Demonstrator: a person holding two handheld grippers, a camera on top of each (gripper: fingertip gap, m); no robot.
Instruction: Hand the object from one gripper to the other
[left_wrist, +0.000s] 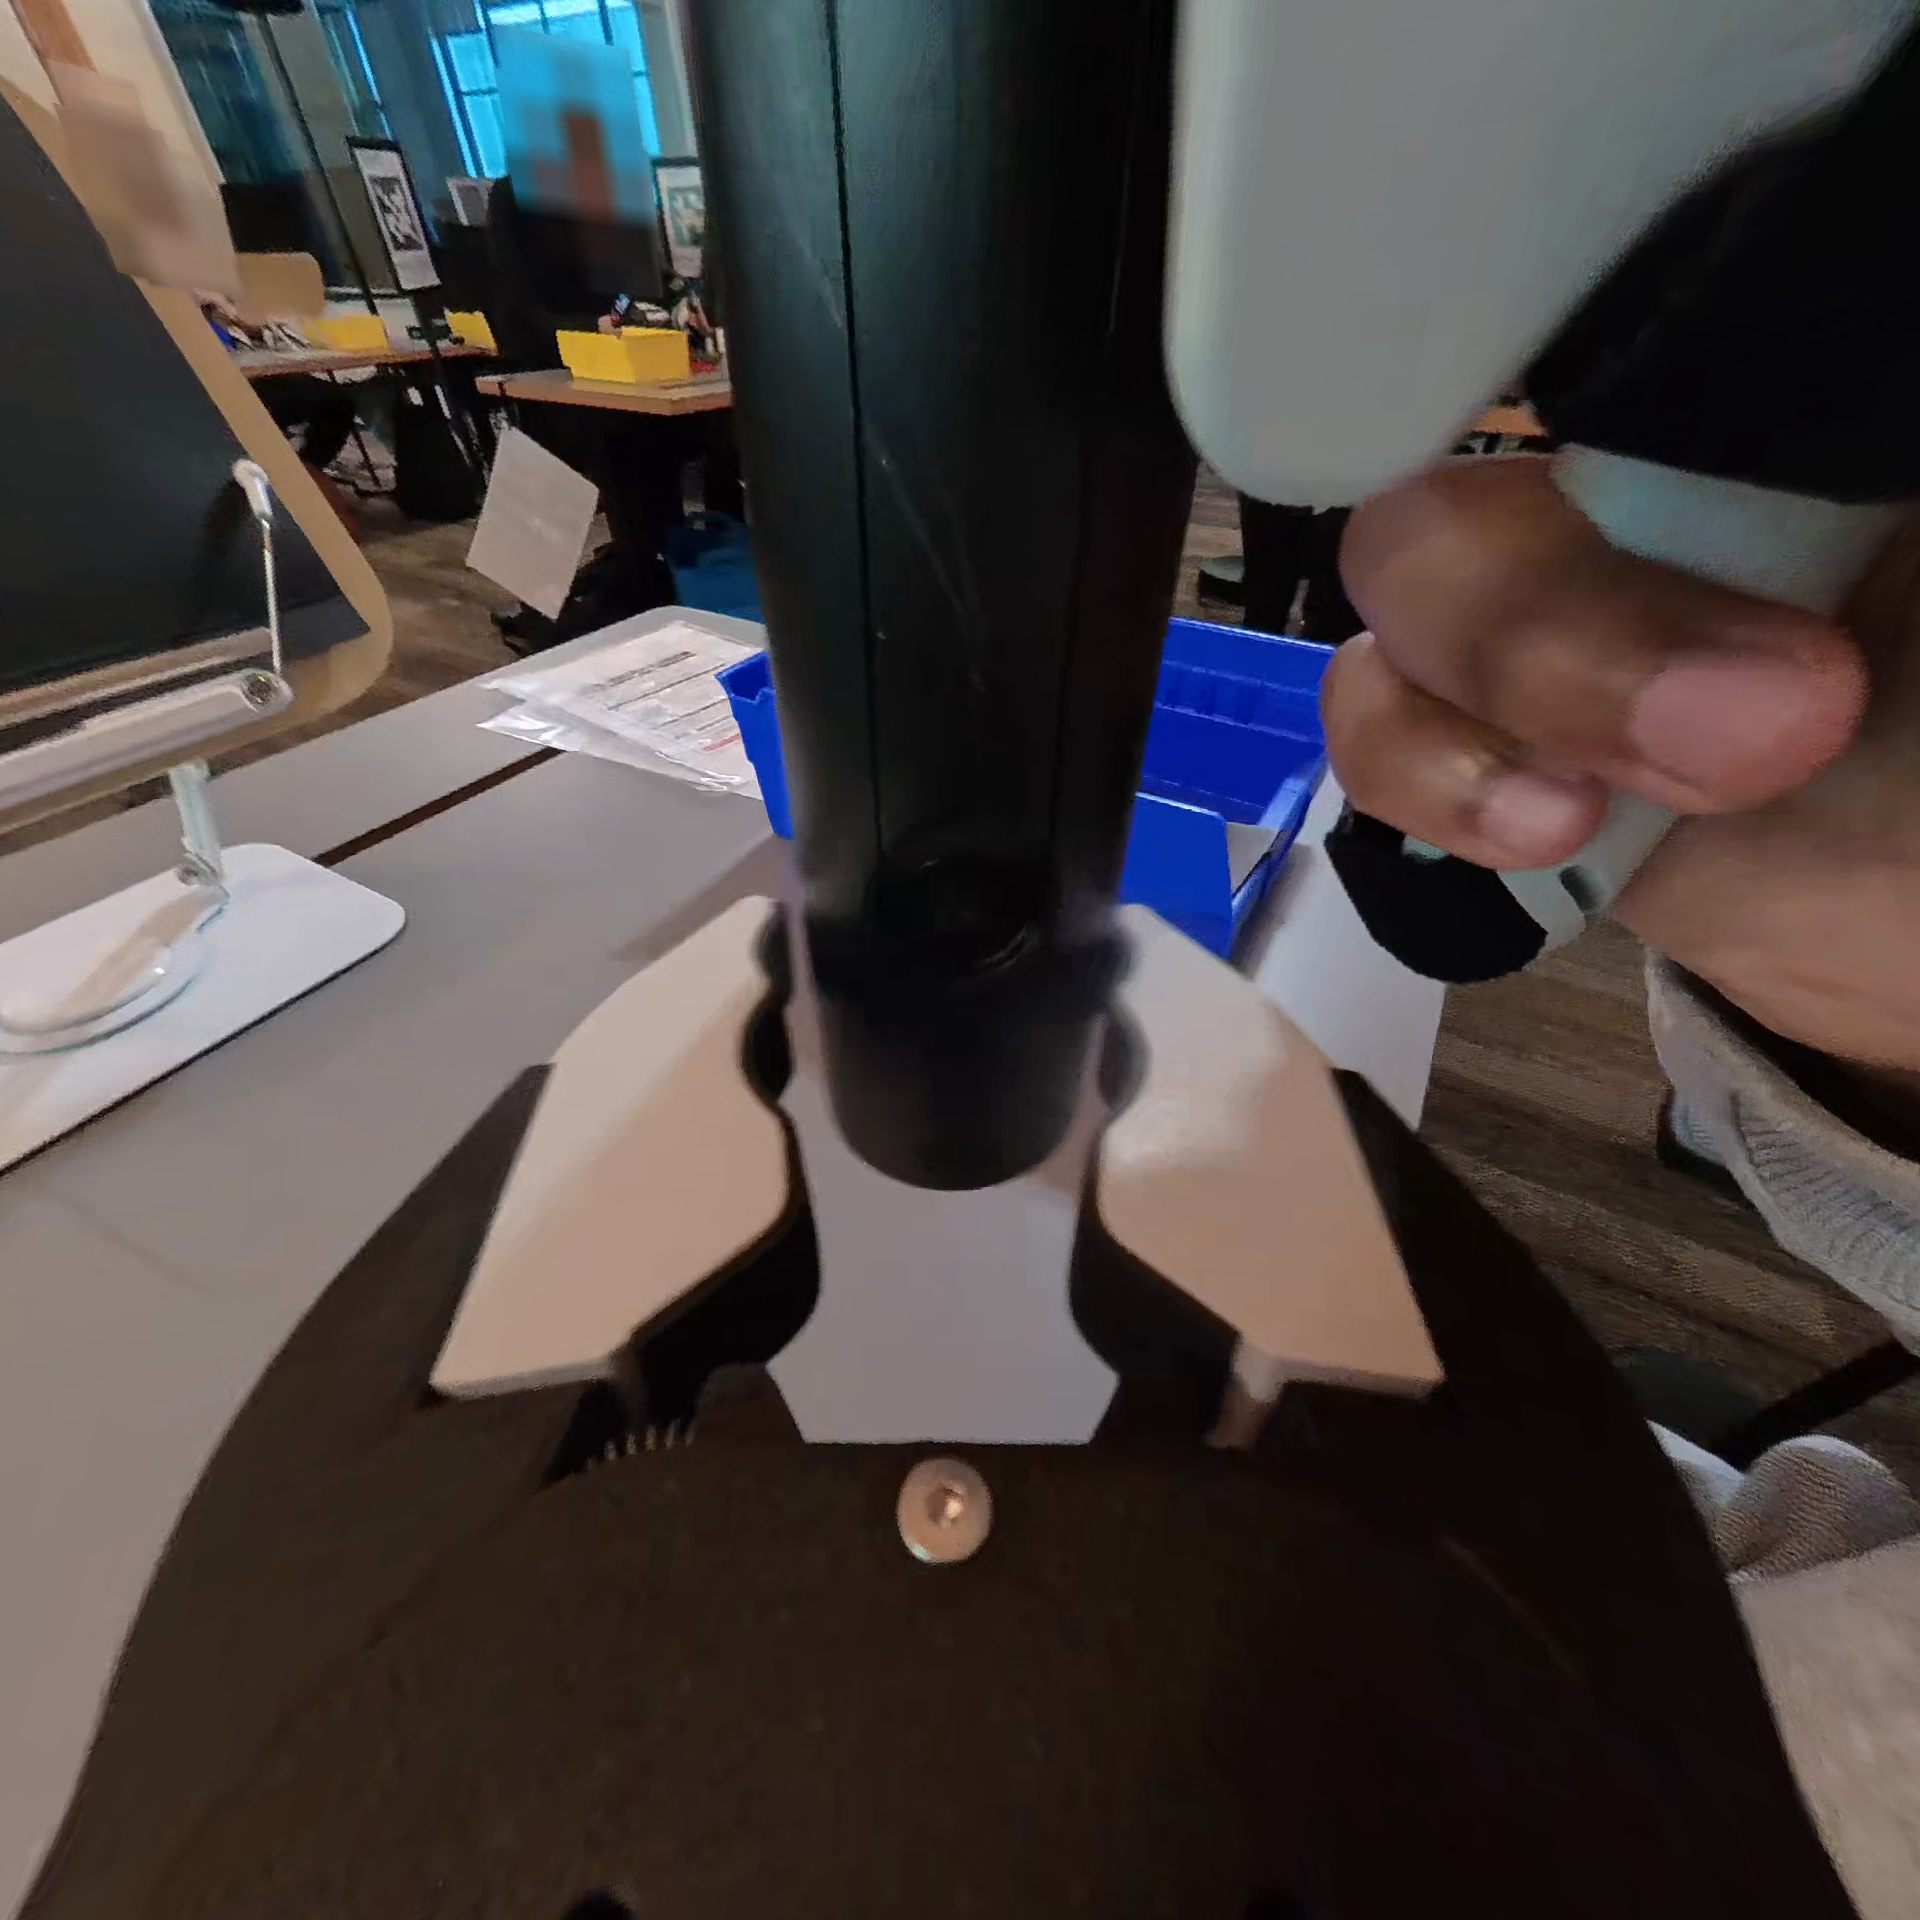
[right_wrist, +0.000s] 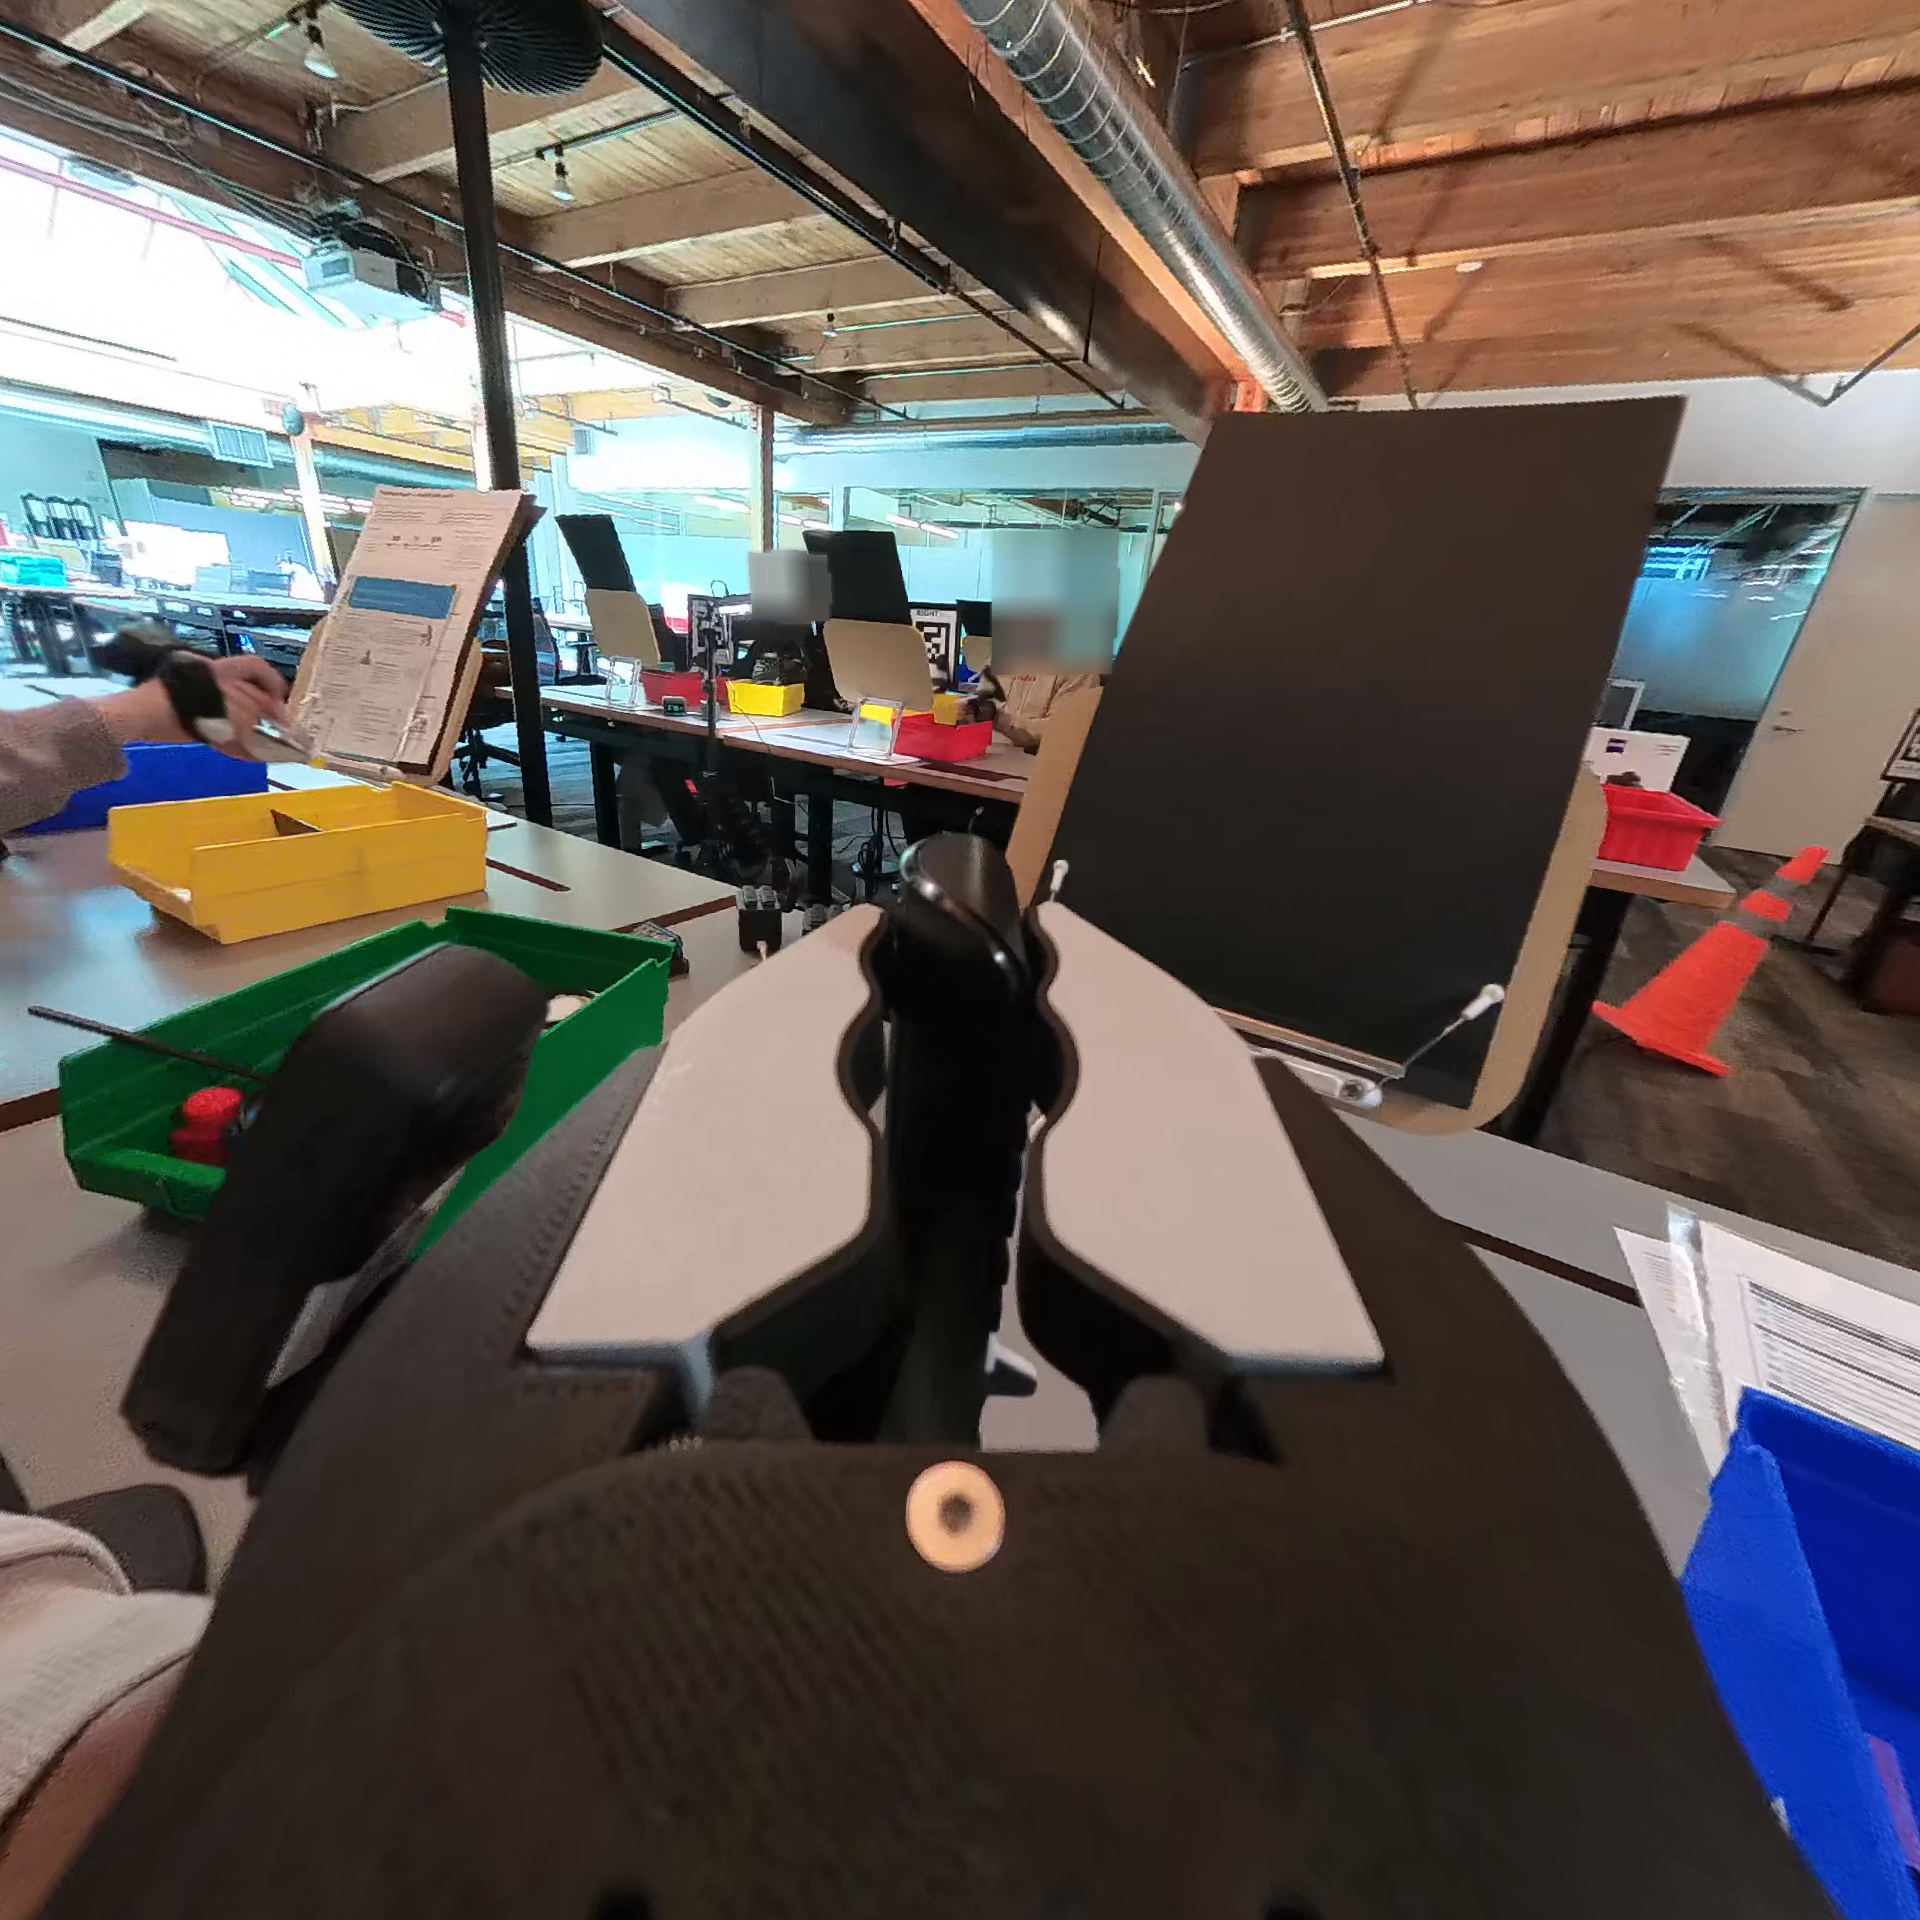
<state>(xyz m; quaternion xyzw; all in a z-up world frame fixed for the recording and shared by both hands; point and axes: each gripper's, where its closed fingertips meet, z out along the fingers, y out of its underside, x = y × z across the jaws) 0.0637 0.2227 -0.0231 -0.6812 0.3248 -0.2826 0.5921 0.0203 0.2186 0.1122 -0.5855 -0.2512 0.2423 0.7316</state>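
Both fingers of the left gripper (left_wrist: 951, 1039) press the rounded lower end of a black object (left_wrist: 945, 582), which rises upright out of frame. Over in the right wrist view, the right gripper (right_wrist: 954, 997) clamps the same black object (its glossy tip pokes just past the fingertips). Behind lie a green bin (right_wrist: 343, 997) and a grey table (left_wrist: 312, 1039).

Open-plan lab workshop: rows of tables (right_wrist: 831, 743), coloured parts bins (right_wrist: 301, 852), exposed wood-beam ceiling (right_wrist: 1455, 156).
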